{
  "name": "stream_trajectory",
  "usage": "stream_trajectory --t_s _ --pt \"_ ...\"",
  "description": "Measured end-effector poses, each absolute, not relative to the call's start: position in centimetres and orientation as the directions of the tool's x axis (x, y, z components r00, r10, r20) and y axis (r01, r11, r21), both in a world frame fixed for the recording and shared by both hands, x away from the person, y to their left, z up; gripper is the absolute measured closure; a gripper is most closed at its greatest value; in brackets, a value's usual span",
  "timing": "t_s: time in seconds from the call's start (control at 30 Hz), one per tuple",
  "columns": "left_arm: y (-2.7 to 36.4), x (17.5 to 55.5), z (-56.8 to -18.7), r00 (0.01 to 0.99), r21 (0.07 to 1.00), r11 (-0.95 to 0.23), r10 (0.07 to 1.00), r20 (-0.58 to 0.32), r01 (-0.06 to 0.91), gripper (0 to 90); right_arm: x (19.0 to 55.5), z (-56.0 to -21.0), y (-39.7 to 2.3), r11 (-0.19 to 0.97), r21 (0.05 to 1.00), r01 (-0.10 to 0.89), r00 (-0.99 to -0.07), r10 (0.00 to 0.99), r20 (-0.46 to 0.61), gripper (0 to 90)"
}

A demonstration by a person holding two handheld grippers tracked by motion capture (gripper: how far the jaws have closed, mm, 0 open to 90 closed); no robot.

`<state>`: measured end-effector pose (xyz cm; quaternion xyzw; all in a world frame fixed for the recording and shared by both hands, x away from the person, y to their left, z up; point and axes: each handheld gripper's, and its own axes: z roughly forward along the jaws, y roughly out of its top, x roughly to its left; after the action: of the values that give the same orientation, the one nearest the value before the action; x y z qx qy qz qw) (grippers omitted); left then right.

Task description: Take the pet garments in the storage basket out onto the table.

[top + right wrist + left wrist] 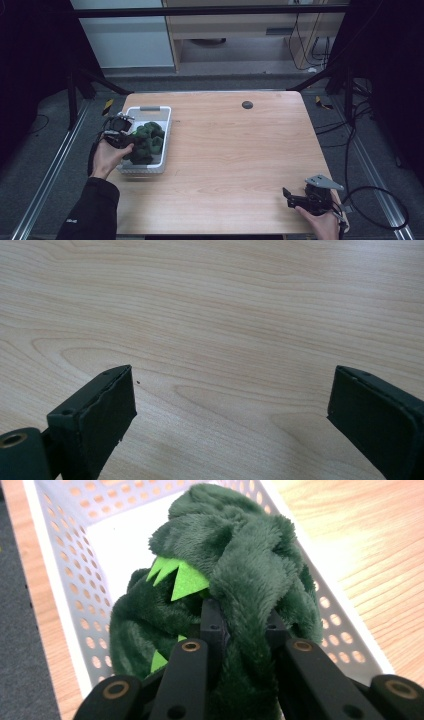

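Between the jaws of the left tool [243, 630] a green plush toy [235, 565] is clenched over a white basket [60, 565], while the right tool [230, 405] is held released above the counter [225, 305].

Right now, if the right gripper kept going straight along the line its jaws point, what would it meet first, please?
Probably the bare wooden table: the right gripper, jaws wide open, looks down at plain wood grain with nothing between. How far off the surface lies is unclear.

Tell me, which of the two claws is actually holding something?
The left claw, pinching the green plush toy in the white basket. The right claw gapes open over bare table.
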<state>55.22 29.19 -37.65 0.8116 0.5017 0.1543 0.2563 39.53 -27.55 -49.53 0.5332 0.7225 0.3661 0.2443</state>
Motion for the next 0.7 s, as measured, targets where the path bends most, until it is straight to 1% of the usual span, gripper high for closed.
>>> stream_trajectory --t_s 0.7 --pt "28.9 53.6 -32.0 0.478 0.661 -0.376 0.878 0.029 0.65 78.9 39.5 -49.5 -27.5 0.165 0.789 0.592 -0.312 0.949 0.036 5.0"
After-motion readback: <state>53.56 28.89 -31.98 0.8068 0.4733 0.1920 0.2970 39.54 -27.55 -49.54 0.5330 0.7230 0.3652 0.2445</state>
